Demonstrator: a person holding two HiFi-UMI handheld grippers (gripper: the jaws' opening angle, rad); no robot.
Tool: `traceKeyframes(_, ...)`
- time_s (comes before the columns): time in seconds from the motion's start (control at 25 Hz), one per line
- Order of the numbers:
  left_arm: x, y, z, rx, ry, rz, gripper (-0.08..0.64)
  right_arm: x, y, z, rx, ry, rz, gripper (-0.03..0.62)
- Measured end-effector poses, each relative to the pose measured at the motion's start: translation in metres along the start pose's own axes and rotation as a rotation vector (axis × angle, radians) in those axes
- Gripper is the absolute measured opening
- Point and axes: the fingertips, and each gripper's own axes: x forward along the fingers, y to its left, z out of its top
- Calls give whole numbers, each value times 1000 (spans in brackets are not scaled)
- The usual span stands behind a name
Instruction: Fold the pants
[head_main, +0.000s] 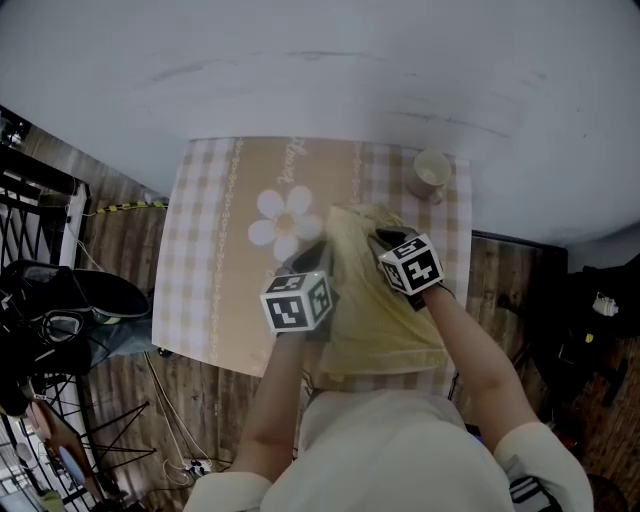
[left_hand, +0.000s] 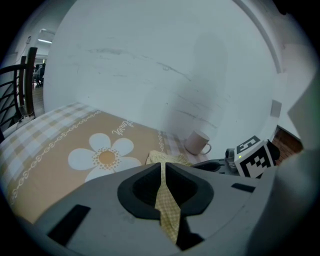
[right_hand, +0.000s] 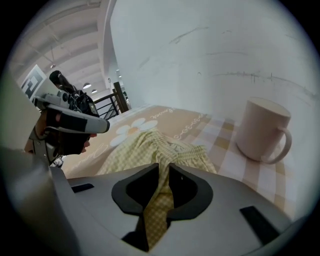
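One table (head_main: 205, 260) under a beige checked cloth with a daisy print stands against a pale wall. Yellow checked pants (head_main: 385, 330) lie on its right half, near the front edge, their far end lifted. The left gripper (left_hand: 163, 169) is clamped on a fold of that fabric, and the right gripper (right_hand: 164, 172), close beside it, pinches another fold. A pale mug (head_main: 432, 172) stands upright at the far right corner, apart from the pants.

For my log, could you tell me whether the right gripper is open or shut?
The right gripper is shut on the pants: its own view shows the jaws pinching a strip of yellow checked fabric.
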Motion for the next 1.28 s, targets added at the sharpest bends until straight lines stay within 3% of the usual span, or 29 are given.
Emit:
traceKeyframes(0.16, 10, 5, 3, -5, 7, 2, 28, 0, -1, 4, -19, -4, 10, 15)
traceKeyframes(0.44, 33, 15, 0, 15, 44, 10, 28, -18, -27, 24, -29, -45, 0, 6)
traceKeyframes(0.76, 57, 20, 2, 24, 98, -2, 28, -8, -66, 30, -141, 47, -27, 6)
traceKeyframes(1.04, 79, 22, -10, 45, 180, -11, 49, 3, -70, 21, -74, 83, 34, 10)
traceKeyframes(1.28, 85, 21, -18, 35, 217, -24, 66, 8, -72, 14, -48, 108, 45, 72)
